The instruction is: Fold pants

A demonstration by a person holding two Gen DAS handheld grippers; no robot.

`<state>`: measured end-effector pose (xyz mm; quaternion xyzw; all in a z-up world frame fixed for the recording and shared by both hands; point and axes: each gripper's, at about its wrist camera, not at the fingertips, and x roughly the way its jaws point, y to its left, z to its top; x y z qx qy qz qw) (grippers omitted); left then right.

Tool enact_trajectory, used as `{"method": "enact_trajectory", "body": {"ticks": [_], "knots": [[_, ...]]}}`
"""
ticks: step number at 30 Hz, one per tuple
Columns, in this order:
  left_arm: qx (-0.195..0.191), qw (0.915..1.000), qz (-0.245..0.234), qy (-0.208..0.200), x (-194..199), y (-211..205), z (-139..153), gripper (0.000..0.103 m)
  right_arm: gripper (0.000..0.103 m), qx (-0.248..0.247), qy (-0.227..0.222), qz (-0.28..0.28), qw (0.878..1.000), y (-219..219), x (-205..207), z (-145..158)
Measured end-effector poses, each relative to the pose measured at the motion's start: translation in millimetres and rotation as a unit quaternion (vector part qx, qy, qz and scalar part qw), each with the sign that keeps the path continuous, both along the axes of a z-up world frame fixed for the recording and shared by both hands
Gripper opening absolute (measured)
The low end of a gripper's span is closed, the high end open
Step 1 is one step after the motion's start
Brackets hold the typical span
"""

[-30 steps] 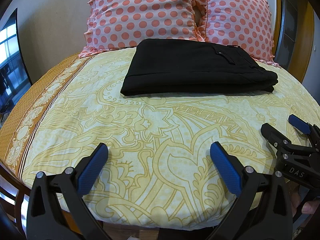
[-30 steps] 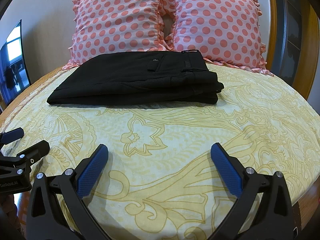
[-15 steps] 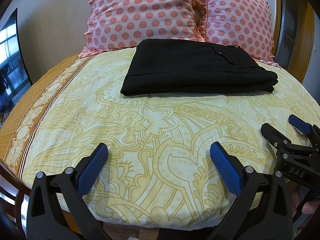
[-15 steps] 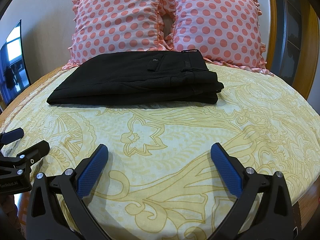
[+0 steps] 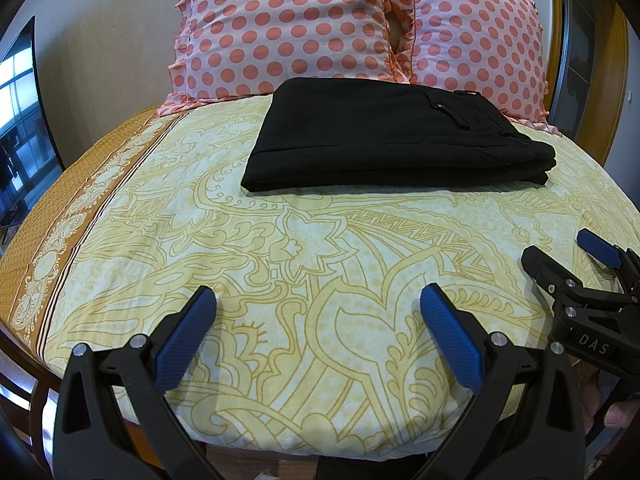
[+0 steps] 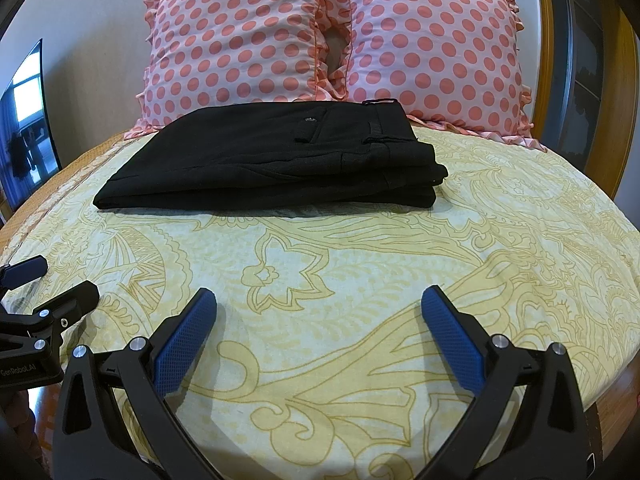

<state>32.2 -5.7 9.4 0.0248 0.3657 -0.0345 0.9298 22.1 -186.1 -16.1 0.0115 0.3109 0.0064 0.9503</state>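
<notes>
Black pants (image 5: pixel 384 136) lie folded in a flat stack by the polka-dot pillows (image 6: pixel 320 36); looks finished. Left gripper (image 5: pixel 316 320) and right gripper (image 6: pixel 318 318) hang released, empty, near the bedsheet (image 5: pixel 320 260) edge.

Each hand-held gripper (image 5: pixel 316 304) (image 6: pixel 318 304) is black, with 2 blue textured pads (image 5: pixel 450 338), silver screws and white lettering.

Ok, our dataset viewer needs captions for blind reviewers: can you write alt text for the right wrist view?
Folded black pants lie on a yellow patterned bedsheet in front of two pink polka-dot pillows. The open right gripper hovers empty over the sheet near the bed's foot, with the left gripper at the left edge.
</notes>
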Motion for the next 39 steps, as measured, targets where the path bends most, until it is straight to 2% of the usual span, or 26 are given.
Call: {"method": "enact_trajectory", "body": {"ticks": [39], "knots": [[-0.001, 0.9999, -0.007, 0.015, 5.1, -0.7, 1.8, 0.101, 0.102, 0.0, 0.0, 0.0, 1.0, -0.3, -0.4, -0.1]]}}
